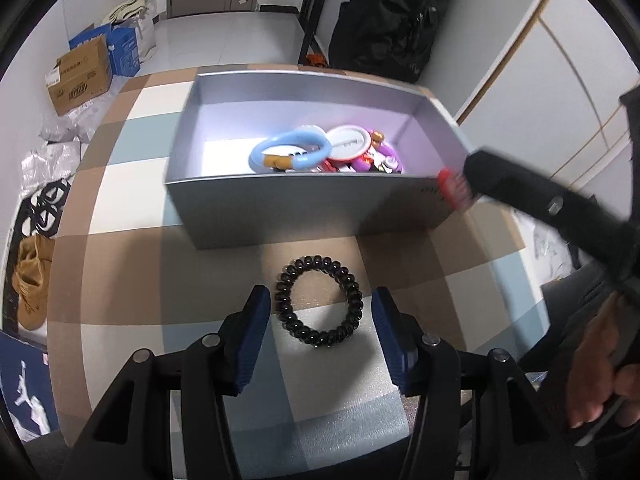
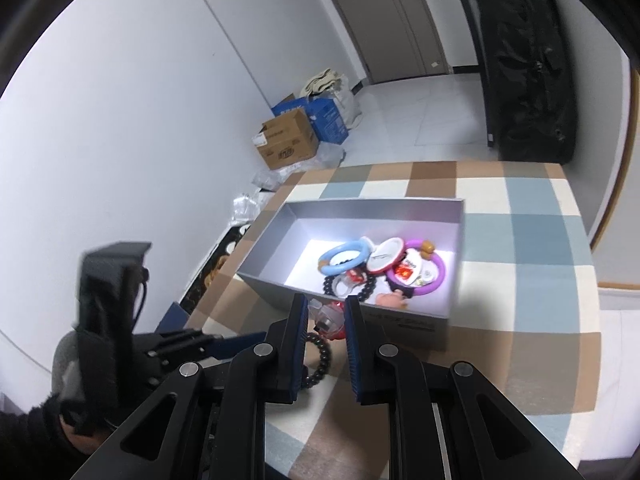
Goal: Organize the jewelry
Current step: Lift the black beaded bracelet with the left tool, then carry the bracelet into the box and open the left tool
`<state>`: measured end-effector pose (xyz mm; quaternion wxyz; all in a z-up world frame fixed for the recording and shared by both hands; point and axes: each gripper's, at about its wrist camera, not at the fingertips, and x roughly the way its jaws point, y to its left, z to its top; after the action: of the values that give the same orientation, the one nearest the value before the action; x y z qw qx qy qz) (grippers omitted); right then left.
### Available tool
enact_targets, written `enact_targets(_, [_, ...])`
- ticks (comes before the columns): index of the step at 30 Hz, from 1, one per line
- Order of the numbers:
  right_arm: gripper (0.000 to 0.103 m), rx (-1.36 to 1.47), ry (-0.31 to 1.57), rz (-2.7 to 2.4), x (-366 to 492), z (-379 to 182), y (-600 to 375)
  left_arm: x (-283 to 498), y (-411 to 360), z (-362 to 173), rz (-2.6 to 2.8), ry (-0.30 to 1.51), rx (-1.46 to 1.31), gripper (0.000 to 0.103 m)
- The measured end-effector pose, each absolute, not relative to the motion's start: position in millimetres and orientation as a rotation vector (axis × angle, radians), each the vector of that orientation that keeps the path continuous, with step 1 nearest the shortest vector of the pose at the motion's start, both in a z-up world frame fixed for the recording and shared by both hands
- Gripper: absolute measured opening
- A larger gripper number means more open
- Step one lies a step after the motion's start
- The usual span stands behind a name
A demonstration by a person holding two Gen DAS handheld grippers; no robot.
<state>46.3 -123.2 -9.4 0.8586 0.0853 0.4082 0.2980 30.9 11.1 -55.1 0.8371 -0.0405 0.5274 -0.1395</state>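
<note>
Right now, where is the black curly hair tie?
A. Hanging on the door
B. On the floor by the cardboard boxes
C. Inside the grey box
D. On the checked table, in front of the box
D: the black curly hair tie lies flat on the checked table, on the near side of the grey box, between the open left tongs, whose pads do not touch it.

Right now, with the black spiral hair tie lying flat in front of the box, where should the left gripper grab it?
Come straight down over the black spiral hair tie and pinch across one side of its coil. It lies flat between the open left gripper.
</note>
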Motion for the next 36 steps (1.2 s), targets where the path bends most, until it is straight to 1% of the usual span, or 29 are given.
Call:
enact_targets(3, [0.017, 0.204, 0.851, 0.620, 46.4, -6.5, -131.3, 29.3, 4.8, -58.3, -0.283, 1.119, -0.037, 0.048])
enact_targets(5, [0.017, 0.211, 0.847, 0.618, 45.9, -4.4, -135.5, 28.4, 1.7, -60.2, -0.273, 1.123, -0.005, 0.052])
enact_targets(15, [0.017, 0.234, 0.827, 0.623, 44.4, 1.7, -146.1, 20.8, -10.4, -62.5, -0.214, 1.104, 0.110, 0.052])
enact_targets(18, [0.017, 0.241, 0.827, 0.621, 44.8, 2.0, -148.3, 19.3, -7.9, -62.2, -0.215, 1.100, 0.113, 0.049])
enact_targets(20, [0.017, 0.247, 0.829, 0.621, 45.8, 2.0, -149.7, 21.2, -8.7, -62.2, -0.217, 1.099, 0.104, 0.039])
enact_targets(25, [0.017, 0.265, 0.836, 0.618, 49.5, 0.9, -152.0, 31.7, 3.0, -61.7, -0.230, 1.118, 0.012, 0.032])
enact_targets(33, [0.017, 0.269, 0.842, 0.613, 51.3, -1.3, -152.2, 33.2, 8.8, -55.1, -0.233, 1.095, -0.075, 0.032])
enact_targets(36, [0.017, 0.280, 0.844, 0.611, 52.3, -1.8, -153.9, 31.7, 9.9, -46.1, -0.264, 1.061, -0.117, 0.032])
